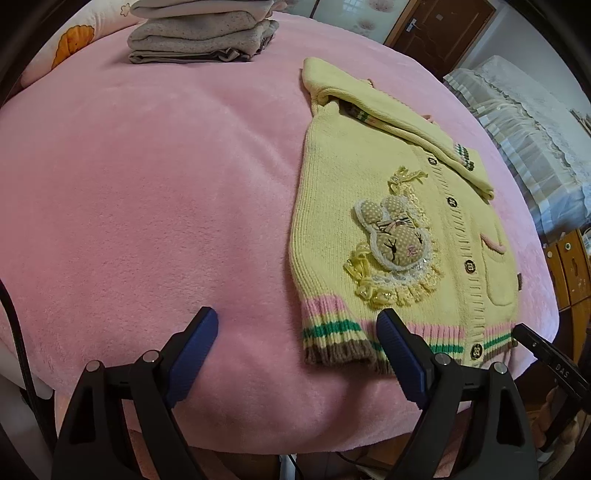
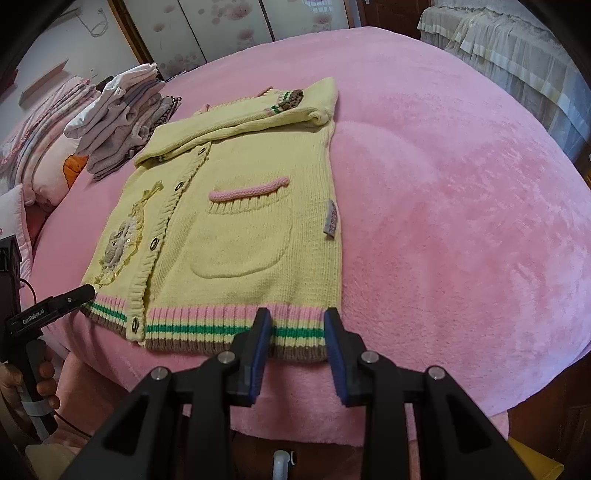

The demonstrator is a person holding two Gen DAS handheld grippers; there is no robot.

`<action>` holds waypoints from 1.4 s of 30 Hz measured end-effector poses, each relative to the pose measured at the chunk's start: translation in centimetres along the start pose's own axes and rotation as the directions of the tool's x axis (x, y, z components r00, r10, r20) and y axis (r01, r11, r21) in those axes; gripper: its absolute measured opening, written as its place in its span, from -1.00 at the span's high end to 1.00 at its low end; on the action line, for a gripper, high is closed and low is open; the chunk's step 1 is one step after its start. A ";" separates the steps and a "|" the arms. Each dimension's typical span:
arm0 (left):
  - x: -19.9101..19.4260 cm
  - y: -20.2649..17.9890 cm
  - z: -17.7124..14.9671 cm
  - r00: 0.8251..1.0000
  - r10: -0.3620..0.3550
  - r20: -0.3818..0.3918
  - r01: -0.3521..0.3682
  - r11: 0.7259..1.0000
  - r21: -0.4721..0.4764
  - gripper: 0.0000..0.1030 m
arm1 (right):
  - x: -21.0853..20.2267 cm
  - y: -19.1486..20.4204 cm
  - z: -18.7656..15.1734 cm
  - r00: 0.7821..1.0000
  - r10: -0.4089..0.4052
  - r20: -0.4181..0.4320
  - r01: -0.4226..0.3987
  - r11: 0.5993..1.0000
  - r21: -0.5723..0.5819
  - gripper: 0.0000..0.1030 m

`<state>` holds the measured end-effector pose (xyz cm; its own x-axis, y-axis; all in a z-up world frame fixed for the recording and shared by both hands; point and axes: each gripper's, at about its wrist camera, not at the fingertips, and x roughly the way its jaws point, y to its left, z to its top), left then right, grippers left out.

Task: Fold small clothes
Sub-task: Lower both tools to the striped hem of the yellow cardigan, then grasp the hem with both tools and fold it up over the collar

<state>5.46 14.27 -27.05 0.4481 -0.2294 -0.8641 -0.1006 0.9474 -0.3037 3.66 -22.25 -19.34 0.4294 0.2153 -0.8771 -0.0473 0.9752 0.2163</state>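
On the pink blanket (image 2: 461, 184) lies a yellow knit cardigan (image 2: 240, 206), buttoned, sleeves folded across its top, striped hem nearest both claws. Right claw (image 2: 297, 325) hovers at the hem's right end, its fingers moderately parted and holding nothing. Left claw (image 1: 297, 328) spreads wide at the hem's left corner, one finger over bare blanket, the other over the hem. Folded clothes (image 1: 203, 33) are stacked beyond.

cardigan (image 2: 236, 229) on blanket (image 2: 443, 206) | folded stack (image 2: 122, 125) behind-left
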 end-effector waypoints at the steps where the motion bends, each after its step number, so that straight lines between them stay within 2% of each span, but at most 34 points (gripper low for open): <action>1: -0.1 0.2 0.0 1.000 -0.009 -0.003 0.009 1.000 -0.002 -0.53 | 0.0 -0.1 0.0 1.000 0.000 -0.002 0.000 1.000 0.000 0.42; 4: -0.3 0.8 0.0 0.999 -0.041 -0.013 0.041 0.999 -0.014 -0.30 | 0.1 -0.4 -0.2 1.000 0.002 -0.008 -0.002 1.000 0.003 0.41; 7: -0.5 1.1 0.1 0.996 -0.083 -0.020 0.082 0.996 -0.033 -0.14 | 0.1 -0.8 -0.6 1.000 -0.001 -0.019 0.001 1.000 0.015 0.30; 18: 0.8 0.6 -0.7 0.992 -0.115 -0.050 0.114 0.993 -0.014 -0.13 | 1.2 -2.1 -1.0 0.999 0.038 -0.035 -0.035 0.995 0.096 0.26; 25: 0.9 1.2 -0.9 0.976 -0.211 -0.058 0.207 0.976 -0.070 -0.11 | 2.0 -2.7 -1.0 0.996 0.084 -0.039 -0.079 0.990 0.116 0.24; 28: 1.1 0.6 -1.1 0.975 -0.213 -0.063 0.210 0.976 -0.054 0.03 | 1.9 -2.8 -1.1 0.994 0.105 -0.038 -0.100 0.989 0.112 0.29; 29: 1.1 0.5 -1.0 0.975 -0.214 -0.064 0.211 0.976 -0.053 0.08 | 1.9 -2.7 -1.1 0.993 0.114 -0.041 -0.110 0.988 0.106 0.40; 31: 1.3 0.7 -1.0 0.965 -0.251 -0.079 0.246 0.967 -0.071 0.51 | 1.8 -2.6 -1.2 0.989 0.139 -0.051 -0.134 0.986 0.100 0.61; 32: 1.5 0.7 -1.0 0.959 -0.269 -0.085 0.262 0.961 -0.091 0.55 | 1.8 -2.5 -1.3 0.987 0.150 -0.054 -0.145 0.985 0.099 0.71; 34: 1.6 0.7 -1.0 0.958 -0.274 -0.083 0.265 0.959 -0.098 0.71 | 1.8 -2.3 -1.3 0.986 0.157 -0.054 -0.151 0.984 0.097 0.77; 39: 1.1 0.4 -1.0 0.962 -0.266 -0.067 0.257 0.959 -0.120 0.81 | 0.9 -2.2 -1.1 0.985 0.169 -0.035 -0.165 0.981 0.101 0.84; 42: 0.3 0.3 -0.6 0.957 -0.286 -0.047 0.276 0.950 -0.147 0.82 | -0.5 -2.3 -0.6 0.983 0.183 -0.003 -0.182 0.978 0.099 0.85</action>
<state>5.04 14.36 -27.62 0.4162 -0.5008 -0.7589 -0.1022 0.8036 -0.5863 2.99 -24.62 -19.63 0.4105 0.3904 -0.8241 -0.0351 0.9098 0.4135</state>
